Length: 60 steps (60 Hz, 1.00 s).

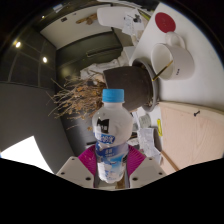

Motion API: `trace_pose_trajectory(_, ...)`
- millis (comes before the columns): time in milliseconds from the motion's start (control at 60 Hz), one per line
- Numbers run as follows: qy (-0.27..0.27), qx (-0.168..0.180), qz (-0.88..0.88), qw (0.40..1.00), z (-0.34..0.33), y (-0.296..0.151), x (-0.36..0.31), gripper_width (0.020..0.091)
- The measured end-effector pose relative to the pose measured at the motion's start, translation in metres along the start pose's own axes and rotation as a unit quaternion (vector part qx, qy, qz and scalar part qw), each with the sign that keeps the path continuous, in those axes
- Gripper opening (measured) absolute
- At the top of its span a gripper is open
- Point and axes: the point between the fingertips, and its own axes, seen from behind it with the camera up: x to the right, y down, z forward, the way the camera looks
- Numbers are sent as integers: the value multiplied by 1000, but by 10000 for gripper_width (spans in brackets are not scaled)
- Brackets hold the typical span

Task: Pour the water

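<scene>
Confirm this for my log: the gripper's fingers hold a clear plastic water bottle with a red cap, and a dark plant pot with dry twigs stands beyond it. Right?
Not quite. The gripper view shows the clear plastic water bottle has a light blue cap, not red. The rest stands: the gripper holds it between its fingers, and the dark plant pot with dry twigs stands beyond it.

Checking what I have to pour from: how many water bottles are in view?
1: the water bottle with a blue cap stands upright between the fingers of the tongs, in front of the dark plant pot. Others could be hidden behind the pot.
</scene>
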Motion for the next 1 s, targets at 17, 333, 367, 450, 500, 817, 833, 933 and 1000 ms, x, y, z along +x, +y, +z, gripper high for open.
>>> trace_pose_trajectory(17, -2, 4, 17, 1000, 0, -7, 2, 349)
trace_pose_trajectory(333, -8, 30, 159, 987, 1, -73, 35, 345)
trace_pose_trajectory(367, -6, 26, 161, 987, 2, -73, 35, 345)
trace_pose_trajectory(450, -5, 18, 160, 987, 5, -71, 31, 347)
trace_pose_trajectory(500, -4, 9, 157, 988, 7, -69, 27, 346)
trace_pose_trajectory(817, 46, -9, -320, 946, -1, -88, -55, 347)
trace_pose_trajectory(833, 45, -2, -351, 935, -3, -94, -63, 348)
trace_pose_trajectory(933, 51, 40, -519, 852, -20, -133, -109, 347)
trace_pose_trajectory(1000, 68, 62, -607, 789, -32, -161, -123, 350)
